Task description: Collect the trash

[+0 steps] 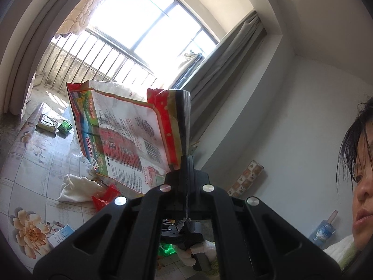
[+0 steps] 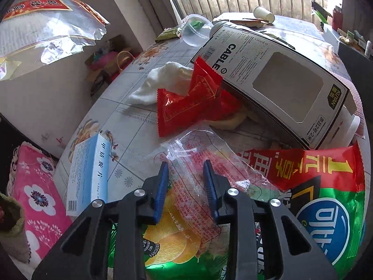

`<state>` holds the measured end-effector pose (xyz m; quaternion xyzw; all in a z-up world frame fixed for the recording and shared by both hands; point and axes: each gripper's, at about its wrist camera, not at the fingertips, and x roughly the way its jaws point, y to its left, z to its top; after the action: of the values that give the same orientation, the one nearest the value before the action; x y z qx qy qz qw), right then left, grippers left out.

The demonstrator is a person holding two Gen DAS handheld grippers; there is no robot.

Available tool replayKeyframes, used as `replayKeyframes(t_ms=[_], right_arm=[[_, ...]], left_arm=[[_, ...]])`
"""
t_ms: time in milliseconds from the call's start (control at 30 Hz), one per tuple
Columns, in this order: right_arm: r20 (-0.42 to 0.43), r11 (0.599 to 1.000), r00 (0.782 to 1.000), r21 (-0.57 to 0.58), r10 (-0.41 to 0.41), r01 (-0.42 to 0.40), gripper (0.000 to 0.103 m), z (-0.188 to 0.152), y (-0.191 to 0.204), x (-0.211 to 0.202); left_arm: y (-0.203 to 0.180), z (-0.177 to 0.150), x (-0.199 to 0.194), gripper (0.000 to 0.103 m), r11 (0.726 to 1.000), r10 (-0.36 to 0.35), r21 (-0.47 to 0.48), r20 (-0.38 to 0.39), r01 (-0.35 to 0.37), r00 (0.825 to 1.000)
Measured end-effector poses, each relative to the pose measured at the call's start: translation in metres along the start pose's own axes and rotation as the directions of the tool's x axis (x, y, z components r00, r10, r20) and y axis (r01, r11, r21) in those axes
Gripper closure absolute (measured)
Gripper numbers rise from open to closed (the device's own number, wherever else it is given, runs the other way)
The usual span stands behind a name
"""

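Note:
My left gripper (image 1: pixel 186 157) is shut on the edge of a large printed plastic bag (image 1: pixel 130 128) and holds it up in the air; the same bag (image 2: pixel 46 23) shows at the top left of the right wrist view. My right gripper (image 2: pixel 185 165) points down at the table with its blue pads (image 2: pixel 163 182) apart. A clear crumpled wrapper with red print (image 2: pixel 186 186) lies between them, on top of a green crisps bag (image 2: pixel 326 221). I do not see the pads squeezing the wrapper.
On the flowered tablecloth (image 2: pixel 130 112) lie a red snack wrapper (image 2: pixel 186 102), a white cloth (image 2: pixel 163 79), a black-and-white cable box (image 2: pixel 279 81), a blue medicine box (image 2: pixel 91 175), a clear cup (image 2: pixel 195 30) and a paper cup (image 2: pixel 263 14). A person's head (image 1: pixel 359 163) is close at the right.

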<state>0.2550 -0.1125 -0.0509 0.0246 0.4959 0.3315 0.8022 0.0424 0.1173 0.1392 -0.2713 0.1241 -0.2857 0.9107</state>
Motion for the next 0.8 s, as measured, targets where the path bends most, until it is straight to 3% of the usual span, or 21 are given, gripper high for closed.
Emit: replayKeyframes(t_ms=[133,233,367,467,633,733,800], right_arm=[[0.069,0.991,0.994,0.101,0.081,-0.088,0.096,-0.001,-0.019,-0.012],[0.157,0.974,0.977,0.151,0.143,-0.167,0.098,0.0,-0.028,-0.031],[0.294,0.946,0.934,0.19,0.201,-0.263,0.098,-0.004,-0.041,-0.068],[0.415,0.923,0.886,0.218,0.207,-0.317,0.099,-0.017,-0.056,-0.11],[0.595,0.901,0.795,0.274,0.117,-0.337,0.099,-0.059,-0.094,-0.192],[0.649,0.901,0.76,0.35,-0.037,-0.256,0.099,-0.094,-0.122,-0.24],[0.66,0.884,0.739,0.417,-0.135,-0.211,0.099,-0.123,-0.144,-0.265]], left_arm=[[0.004,0.003,0.019,0.103,1.0,-0.012,0.0,-0.007,0.012,1.0],[0.0,0.006,0.033,0.103,1.0,-0.025,0.014,-0.012,0.025,1.0],[-0.01,0.01,0.058,0.103,0.998,-0.056,0.036,-0.031,0.057,0.998],[-0.029,0.013,0.081,0.103,0.992,-0.106,0.066,-0.055,0.11,0.993],[-0.068,0.011,0.139,0.103,0.962,-0.243,0.093,-0.134,0.257,0.961],[-0.093,0.001,0.186,0.103,0.936,-0.32,0.081,-0.213,0.343,0.923],[-0.109,-0.011,0.22,0.103,0.916,-0.365,0.061,-0.279,0.396,0.888]])
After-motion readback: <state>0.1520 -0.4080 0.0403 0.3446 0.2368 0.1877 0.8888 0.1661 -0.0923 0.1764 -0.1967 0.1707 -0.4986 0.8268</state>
